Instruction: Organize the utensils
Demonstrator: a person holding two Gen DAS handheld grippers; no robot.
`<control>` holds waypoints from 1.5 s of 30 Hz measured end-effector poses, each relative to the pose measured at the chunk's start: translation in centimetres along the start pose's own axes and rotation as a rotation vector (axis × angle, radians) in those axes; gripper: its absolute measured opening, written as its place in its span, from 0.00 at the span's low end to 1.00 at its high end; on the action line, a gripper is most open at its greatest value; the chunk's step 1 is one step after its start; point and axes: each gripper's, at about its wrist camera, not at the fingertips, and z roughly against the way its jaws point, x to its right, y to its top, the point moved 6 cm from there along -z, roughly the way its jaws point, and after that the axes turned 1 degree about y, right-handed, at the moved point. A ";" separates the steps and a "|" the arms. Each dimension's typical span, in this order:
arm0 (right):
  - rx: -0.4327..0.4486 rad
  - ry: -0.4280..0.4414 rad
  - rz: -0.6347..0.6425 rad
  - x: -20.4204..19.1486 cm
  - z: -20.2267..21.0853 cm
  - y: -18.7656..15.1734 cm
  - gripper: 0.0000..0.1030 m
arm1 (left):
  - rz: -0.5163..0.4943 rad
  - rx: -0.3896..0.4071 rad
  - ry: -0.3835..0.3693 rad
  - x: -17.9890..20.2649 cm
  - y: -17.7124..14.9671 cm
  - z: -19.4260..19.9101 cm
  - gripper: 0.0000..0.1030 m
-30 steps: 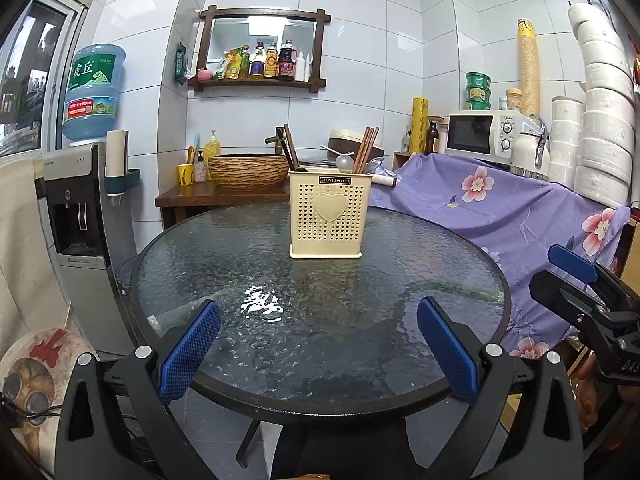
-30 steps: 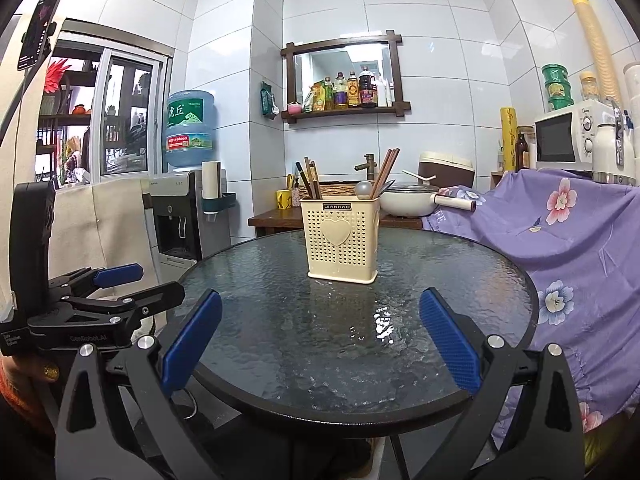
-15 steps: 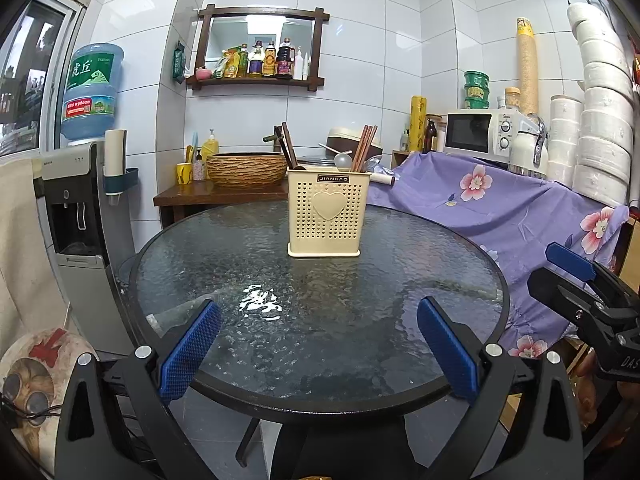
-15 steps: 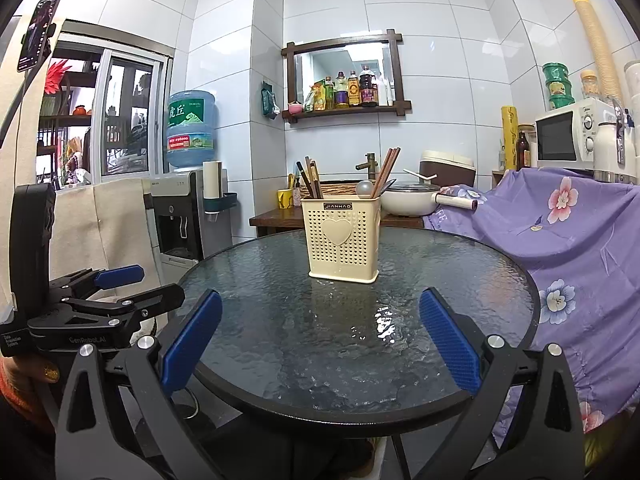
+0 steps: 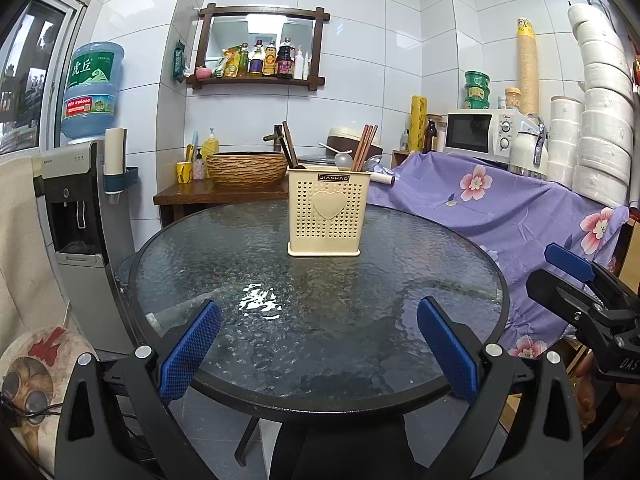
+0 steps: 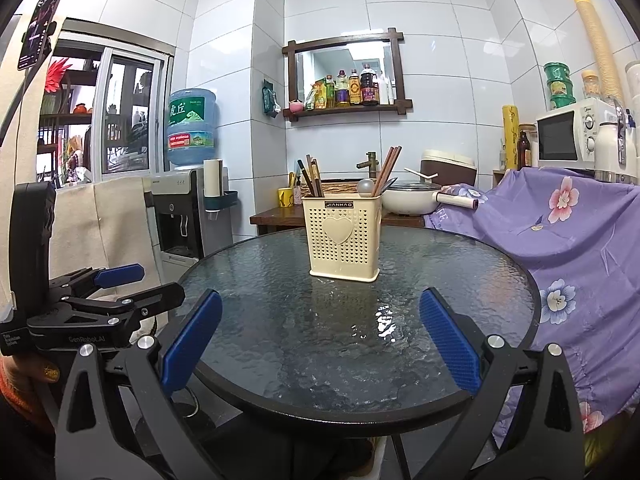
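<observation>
A cream perforated utensil holder point(image 5: 325, 216) point(image 6: 342, 236) with a heart on its front stands upright toward the far side of the round glass table point(image 5: 224, 264) point(image 6: 460, 280). Brown chopsticks point(image 5: 363, 147) point(image 6: 385, 170), darker sticks point(image 5: 289, 145) point(image 6: 311, 176) and a metal spoon bowl point(image 5: 342, 159) point(image 6: 365, 186) poke out of it. My left gripper point(image 5: 320, 340) is open over the near table edge, nothing between its blue pads. My right gripper point(image 6: 319, 340) is open too, at the near edge, empty. Each gripper shows at the side of the other's view.
A purple flowered cloth point(image 5: 500, 208) point(image 6: 560, 232) covers furniture on the right, with a microwave point(image 5: 480, 134) behind it. A water dispenser point(image 5: 76, 200) point(image 6: 180, 208) stands left. A wooden side table with a woven basin point(image 5: 248, 168) is behind the glass table.
Both views have shifted only slightly; the holder sits a little higher in the left wrist view. Both grippers stay open and empty.
</observation>
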 end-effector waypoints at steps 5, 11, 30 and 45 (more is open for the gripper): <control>0.000 0.000 -0.001 0.0 0.0 -0.1 0.95 | 0.000 0.001 0.000 0.0 0.0 0.1 0.94; 0.001 0.000 -0.001 0.0 0.0 0.0 0.95 | 0.002 -0.005 0.003 -0.1 0.0 0.0 0.94; -0.002 0.002 0.000 -0.2 -0.1 -0.2 0.95 | 0.001 -0.009 0.005 -0.3 0.1 0.0 0.94; -0.003 0.004 0.002 -0.4 -0.1 -0.2 0.95 | 0.000 -0.010 0.005 -0.4 0.1 0.0 0.94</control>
